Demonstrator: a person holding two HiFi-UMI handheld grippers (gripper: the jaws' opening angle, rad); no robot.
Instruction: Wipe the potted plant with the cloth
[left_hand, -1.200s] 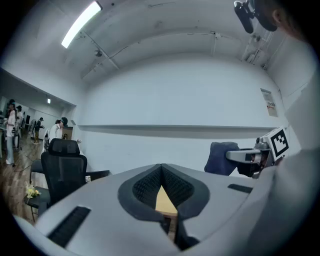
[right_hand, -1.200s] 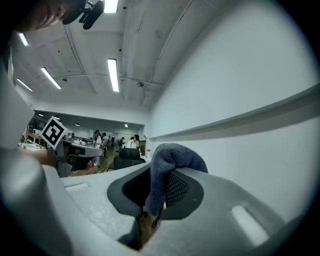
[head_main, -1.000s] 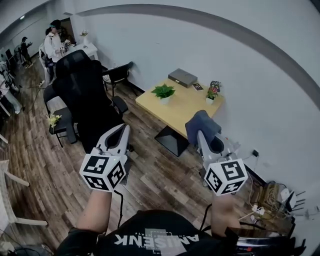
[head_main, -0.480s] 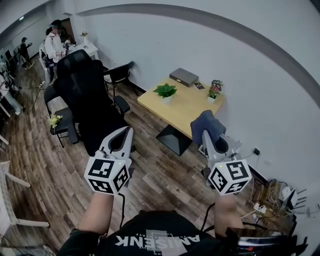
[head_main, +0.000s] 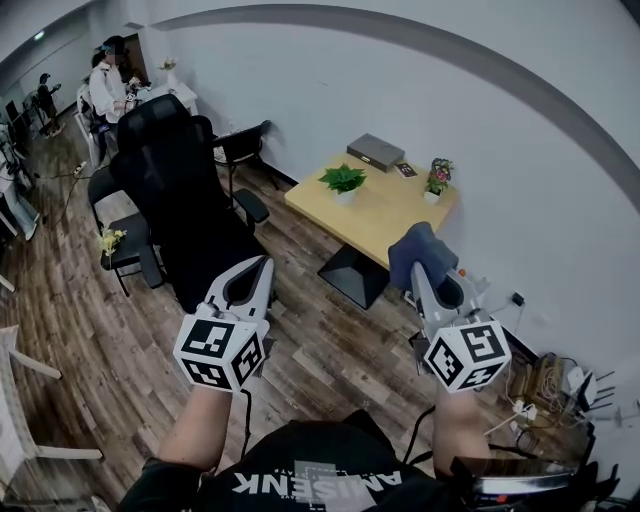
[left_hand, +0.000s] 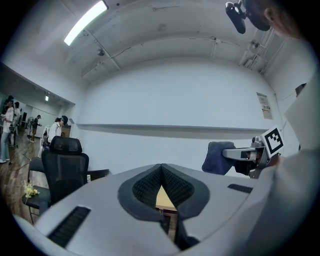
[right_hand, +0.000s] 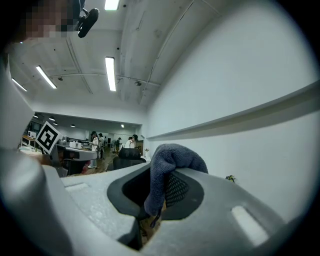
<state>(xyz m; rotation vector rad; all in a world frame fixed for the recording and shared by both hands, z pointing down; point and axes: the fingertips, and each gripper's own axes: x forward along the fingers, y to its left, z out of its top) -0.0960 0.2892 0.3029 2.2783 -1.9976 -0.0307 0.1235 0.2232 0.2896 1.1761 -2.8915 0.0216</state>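
L gripper (head_main: 261, 264) is hovering over the wood floor (head_main: 310, 350), jaws clenched tip to tip w/ nothing btwn them; a sliver of tabletop is showing through the gap lower down in the left gripper view. R gripper (right_hand: 157, 187) is grasping the cloth (head_main: 418, 248), a blue-grey bunch that is flopping over the top of the jaws and hanging down btwn the pads. In the head view the cloth is overlapping the near right corner of the table (head_main: 385, 215).

Potted plant (head_main: 343, 180), green leaves in a white pot, is standing on the table near its left corner, well apart from both grippers. A small flowering pot (head_main: 436, 178) is sitting at the far right corner by the wall (head_main: 480, 130), and a flat grey box (head_main: 376, 152) is lying along the back edge, next to a small dark item I can't make out. The middle and near edge of the tabletop are lying bare. A black table base (head_main: 350, 275) is sticking out below the near edge.

A big black office chair (head_main: 175, 190) is crowding the left side, its armrest near the table's left corner w/ a strip of floor btwn them. Open floor is stretching from the person up to the table's near edge. Cables and plugs (head_main: 545, 385) are cluttering the floor at lower right by the wall. People are standing far off at upper left.
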